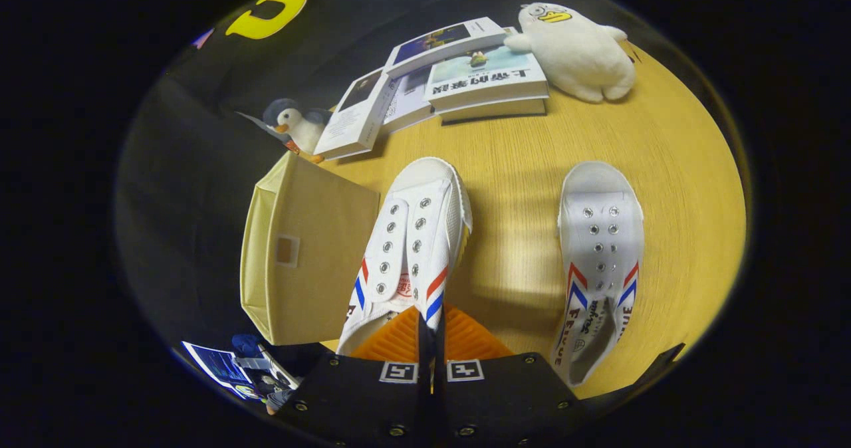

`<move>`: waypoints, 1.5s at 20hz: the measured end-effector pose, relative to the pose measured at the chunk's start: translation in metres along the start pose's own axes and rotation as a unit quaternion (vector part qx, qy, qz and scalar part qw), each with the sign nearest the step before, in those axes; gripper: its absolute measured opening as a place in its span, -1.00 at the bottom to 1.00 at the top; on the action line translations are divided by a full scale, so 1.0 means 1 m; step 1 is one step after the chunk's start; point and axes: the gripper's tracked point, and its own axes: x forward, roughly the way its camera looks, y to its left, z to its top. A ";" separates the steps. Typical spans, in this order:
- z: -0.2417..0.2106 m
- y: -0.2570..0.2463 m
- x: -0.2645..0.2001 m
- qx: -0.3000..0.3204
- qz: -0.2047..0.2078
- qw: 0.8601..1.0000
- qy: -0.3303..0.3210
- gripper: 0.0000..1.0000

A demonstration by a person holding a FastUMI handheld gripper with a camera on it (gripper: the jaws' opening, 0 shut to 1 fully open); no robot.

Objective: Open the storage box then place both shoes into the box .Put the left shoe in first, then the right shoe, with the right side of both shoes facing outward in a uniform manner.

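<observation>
My gripper is shut on the side wall of a white canvas shoe with red and blue stripes, near its heel opening. This shoe points away from me and looks raised a little above the wooden table, casting a shadow to its right. Its left edge is right next to a beige fabric storage box; the box's inside is hidden from here. The second matching shoe lies flat on the table off to the right of the fingers, toe pointing away.
Beyond the shoes, several books are stacked and spread at the table's far side. A white plush duck sits to their right and a small penguin toy behind the box. Papers lie below the box's near corner.
</observation>
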 end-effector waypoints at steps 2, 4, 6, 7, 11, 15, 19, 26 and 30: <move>0.009 0.018 -0.015 -0.011 0.008 1.000 -0.009 -0.97; 0.019 0.036 -0.027 -0.033 0.007 0.999 -0.018 -0.97; 0.025 0.056 -0.037 -0.059 0.004 0.998 -0.022 -0.97; 0.026 0.068 -0.041 -0.068 0.009 0.997 -0.021 -0.97; 0.024 0.120 -0.044 -0.096 0.037 0.995 0.001 -0.97; 0.018 0.169 -0.032 -0.142 0.063 0.988 0.028 -0.97; 0.015 0.201 -0.008 -0.179 0.065 0.981 0.047 -0.97; 0.017 0.228 0.038 -0.217 0.041 0.973 0.065 -0.97; 0.018 0.234 0.059 -0.225 0.023 0.972 0.069 -0.97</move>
